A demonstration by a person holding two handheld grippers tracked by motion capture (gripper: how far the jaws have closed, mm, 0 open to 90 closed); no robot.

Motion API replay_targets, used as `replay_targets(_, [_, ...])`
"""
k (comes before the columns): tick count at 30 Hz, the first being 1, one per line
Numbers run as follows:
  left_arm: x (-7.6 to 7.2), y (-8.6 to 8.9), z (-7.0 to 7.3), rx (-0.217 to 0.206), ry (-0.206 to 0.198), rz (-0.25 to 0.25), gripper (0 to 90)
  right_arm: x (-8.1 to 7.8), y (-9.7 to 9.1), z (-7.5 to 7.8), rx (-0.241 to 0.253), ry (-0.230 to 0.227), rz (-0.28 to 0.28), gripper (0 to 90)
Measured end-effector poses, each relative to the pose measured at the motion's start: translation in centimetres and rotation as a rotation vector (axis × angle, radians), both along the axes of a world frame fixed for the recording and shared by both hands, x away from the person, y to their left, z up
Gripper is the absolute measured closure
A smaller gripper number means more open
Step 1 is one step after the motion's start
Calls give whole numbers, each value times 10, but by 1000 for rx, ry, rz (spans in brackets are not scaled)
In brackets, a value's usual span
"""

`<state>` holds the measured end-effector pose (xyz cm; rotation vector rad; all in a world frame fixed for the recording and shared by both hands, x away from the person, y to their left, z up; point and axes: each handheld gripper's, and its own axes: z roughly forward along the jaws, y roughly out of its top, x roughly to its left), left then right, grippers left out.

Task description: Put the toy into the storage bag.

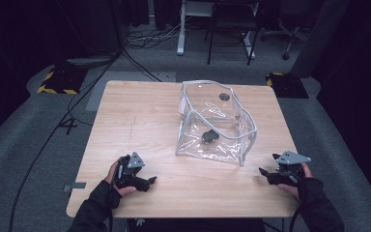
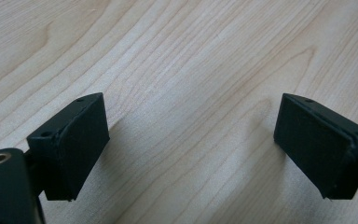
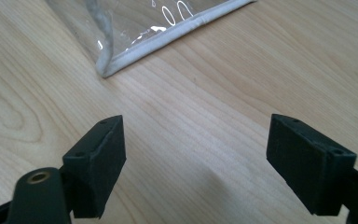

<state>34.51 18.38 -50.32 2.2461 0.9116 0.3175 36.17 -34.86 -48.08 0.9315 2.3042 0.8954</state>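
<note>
A clear plastic bag (image 1: 215, 123) with white piping stands open in the middle of the wooden table (image 1: 140, 121). A small dark object (image 1: 209, 136) lies inside it on the bottom, and a dark round spot (image 1: 224, 96) shows through its far wall. My left gripper (image 1: 149, 181) rests near the front left edge, open, with bare wood between its jaws (image 2: 191, 144). My right gripper (image 1: 265, 173) is at the front right, open and holding nothing (image 3: 196, 163). The bag's near corner (image 3: 135, 46) lies a short way ahead of it.
The table's front edge runs just below both hands. On the floor behind are cables (image 1: 140, 38), a dark chair (image 1: 232, 29), a white desk leg (image 1: 180, 29) and yellow-and-black striped blocks (image 1: 58, 82).
</note>
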Motion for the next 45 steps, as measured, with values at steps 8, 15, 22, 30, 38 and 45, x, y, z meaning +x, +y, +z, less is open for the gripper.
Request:
replay_targets(8, [0, 0, 0, 0, 0, 0, 104, -8, -7, -7, 19, 23, 8, 196])
replay_targets(15, [0, 0, 0, 0, 0, 0, 104, -12, -14, -12, 28, 37, -4, 196])
replay_targets(22, [0, 0, 0, 0, 1, 0, 104, -18, -21, -17, 57, 46, -17, 193])
replay_targets(30, [0, 0, 0, 6, 1, -2, 103, -22, -32, -20, 100, 58, -51, 186])
replay_targets(38, [0, 0, 0, 3, 0, -1, 102, -26, -45, -22, 127, 72, -110, 173])
replay_targets(45, [0, 0, 0, 4, 0, -2, 102, -26, -57, -22, 154, 103, -192, 167])
